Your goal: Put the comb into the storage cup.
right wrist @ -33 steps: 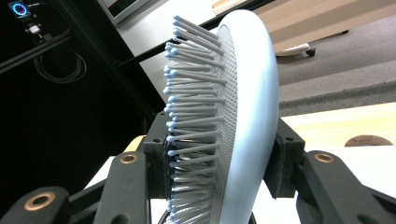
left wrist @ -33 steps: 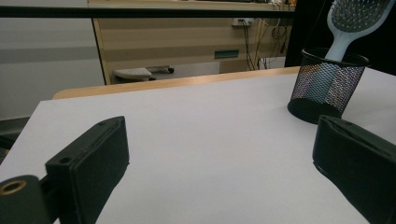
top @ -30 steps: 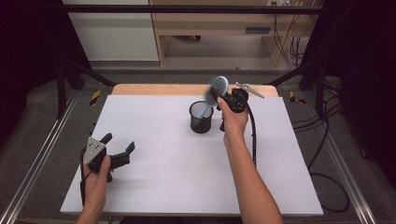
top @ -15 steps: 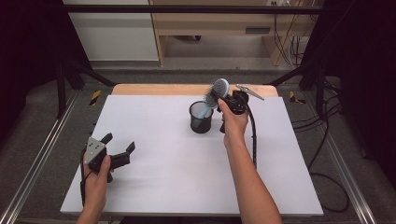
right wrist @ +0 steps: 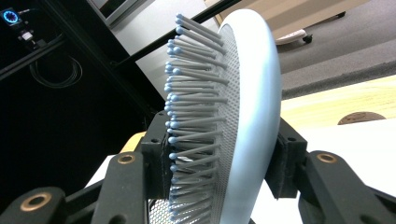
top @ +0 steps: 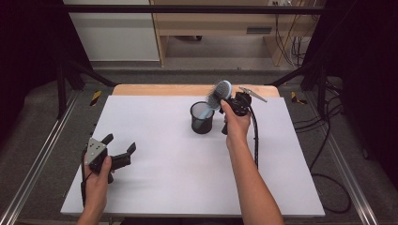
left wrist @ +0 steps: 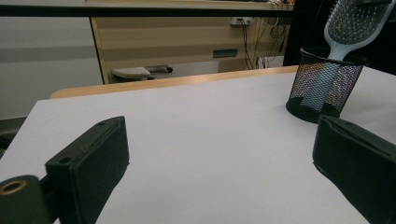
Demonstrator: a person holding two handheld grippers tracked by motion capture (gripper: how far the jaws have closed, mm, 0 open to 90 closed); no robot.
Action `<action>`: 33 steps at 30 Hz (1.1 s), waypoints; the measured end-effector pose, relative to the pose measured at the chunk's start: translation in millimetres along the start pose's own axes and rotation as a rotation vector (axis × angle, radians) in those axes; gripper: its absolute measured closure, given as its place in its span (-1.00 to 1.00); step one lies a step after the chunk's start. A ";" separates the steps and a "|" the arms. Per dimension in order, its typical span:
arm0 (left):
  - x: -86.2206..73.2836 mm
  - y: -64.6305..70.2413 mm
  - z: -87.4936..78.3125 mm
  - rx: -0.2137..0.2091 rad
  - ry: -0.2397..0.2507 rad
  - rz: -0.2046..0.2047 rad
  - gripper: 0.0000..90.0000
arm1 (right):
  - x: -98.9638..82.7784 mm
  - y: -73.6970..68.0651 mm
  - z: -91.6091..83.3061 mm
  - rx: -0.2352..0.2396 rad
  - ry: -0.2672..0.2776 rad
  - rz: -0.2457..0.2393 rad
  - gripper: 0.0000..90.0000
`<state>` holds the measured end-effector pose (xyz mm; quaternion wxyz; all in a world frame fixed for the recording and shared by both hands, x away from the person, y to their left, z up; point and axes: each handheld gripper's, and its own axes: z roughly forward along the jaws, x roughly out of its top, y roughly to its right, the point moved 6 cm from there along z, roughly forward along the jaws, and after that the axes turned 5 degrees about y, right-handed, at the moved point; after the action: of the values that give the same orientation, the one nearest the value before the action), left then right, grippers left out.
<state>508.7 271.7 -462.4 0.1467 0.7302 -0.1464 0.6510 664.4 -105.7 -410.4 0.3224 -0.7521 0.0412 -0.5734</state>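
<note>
A light blue hairbrush (top: 220, 90) stands tilted with its handle down in a black mesh cup (top: 202, 118) at the back middle of the white table (top: 178, 178). My right gripper (top: 224, 96) is shut on the brush's head above the cup. In the right gripper view one pad presses the bristles and the other the back of the hairbrush (right wrist: 252, 107), with the right gripper (right wrist: 224, 158) around it. My left gripper (top: 119, 143) rests open at the front left with nothing between its fingers. The left gripper view looks past the left gripper (left wrist: 219, 154) to the cup (left wrist: 324, 84) and the brush (left wrist: 357, 21).
A wooden strip (top: 155, 90) borders the table's far edge. Metal rails (top: 42, 154) run along both sides. Cables (top: 328, 140) lie on the floor at the right. The right gripper's cable (top: 256, 140) trails along the forearm over the table.
</note>
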 end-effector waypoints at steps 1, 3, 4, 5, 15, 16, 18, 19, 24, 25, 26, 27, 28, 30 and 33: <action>0.0 0.0 0.0 0.000 0.000 0.001 -0.92 | 0.0 0.4 -0.1 0.000 0.000 0.003 0.14; 0.0 0.0 0.0 -0.001 0.000 0.000 -0.92 | -0.1 1.0 -0.4 0.001 -0.002 0.006 0.14; -0.1 0.1 0.1 -0.001 -0.001 0.000 -0.92 | 0.0 1.2 -0.5 0.003 -0.002 0.006 0.14; -0.2 0.2 0.2 -0.002 -0.001 0.000 -0.92 | 0.0 1.8 -0.5 0.003 -0.003 0.005 0.14; -0.4 0.4 0.6 -0.005 -0.003 0.001 -0.92 | 0.2 3.7 -0.9 0.006 -0.010 0.018 0.11; -0.4 0.5 0.6 -0.005 -0.003 0.001 -0.92 | 0.2 3.7 -1.0 0.006 -0.011 0.018 0.11; -0.5 0.5 0.8 -0.006 -0.004 0.001 -0.92 | 0.2 3.8 -1.1 0.008 -0.011 0.018 0.10; -0.6 0.5 0.8 -0.006 -0.004 0.000 -0.92 | 0.2 3.8 -1.1 0.008 -0.011 0.019 0.09; -1.1 0.4 1.5 -0.008 -0.006 -0.004 -0.92 | 0.8 2.6 -1.7 0.019 -0.016 0.055 -0.02; -1.5 0.2 1.8 -0.006 -0.007 -0.005 -0.92 | 0.5 2.3 -1.6 0.021 -0.021 0.059 -0.09; -2.0 -0.1 2.3 -0.007 -0.008 -0.007 -0.92 | 0.3 1.6 -1.6 0.025 -0.031 0.067 -0.12; -2.4 -0.6 2.9 -0.005 -0.008 -0.010 -0.92 | 0.0 1.8 -1.3 0.030 -0.034 0.063 -0.15; -2.9 -1.2 3.6 -0.005 -0.009 -0.015 -0.92 | -0.3 2.2 -1.3 0.032 -0.041 0.064 -0.19; -3.2 -2.1 4.2 -0.003 -0.010 -0.019 -0.92 | -0.9 3.9 -1.3 0.033 -0.052 0.071 -0.27; -2.6 -3.0 4.4 0.000 -0.007 -0.018 -0.92 | -0.6 5.4 -3.2 0.025 -0.060 0.041 -0.40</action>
<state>513.7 272.6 -465.6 0.1521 0.7338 -0.1404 0.6470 663.0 -111.0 -413.4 0.3444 -0.7639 0.0398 -0.5442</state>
